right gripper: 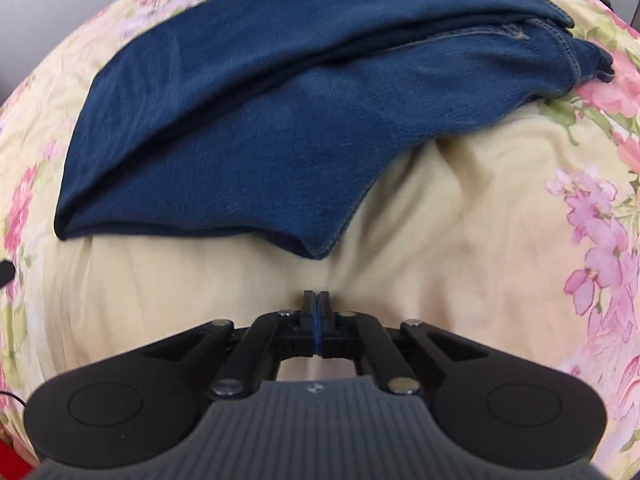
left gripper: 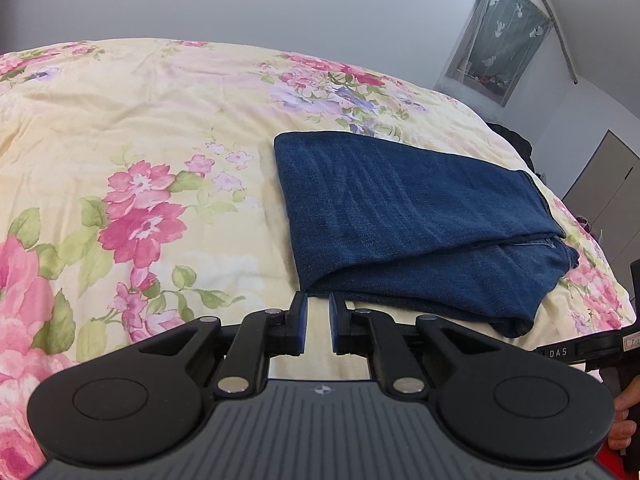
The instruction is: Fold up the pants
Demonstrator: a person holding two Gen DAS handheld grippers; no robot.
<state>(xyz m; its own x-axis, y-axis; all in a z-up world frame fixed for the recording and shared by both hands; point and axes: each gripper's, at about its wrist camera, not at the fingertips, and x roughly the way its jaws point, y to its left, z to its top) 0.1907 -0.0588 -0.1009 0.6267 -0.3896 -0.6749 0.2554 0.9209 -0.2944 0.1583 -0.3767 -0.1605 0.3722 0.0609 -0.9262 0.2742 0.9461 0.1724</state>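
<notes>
Dark blue jeans (left gripper: 400,208) lie folded into a flat stack on a floral bedspread (left gripper: 140,100), waistband end to the right. My left gripper (left gripper: 318,304) hovers just before the stack's near left corner, its jaws a narrow gap apart with only bedspread showing between them. In the right wrist view the jeans (right gripper: 240,120) fill the upper half, with a pointed lower corner. My right gripper (right gripper: 316,298) is shut, pads together, a little short of that corner with its tips at the creased cream cloth (right gripper: 440,220). No denim is between its pads.
Part of the other gripper's black body (left gripper: 580,350) and a hand (left gripper: 624,420) show at the right edge. A curtained window (left gripper: 504,32) and a grey cabinet (left gripper: 608,184) stand beyond the bed. Dark items (left gripper: 516,144) lie at the bed's far right edge.
</notes>
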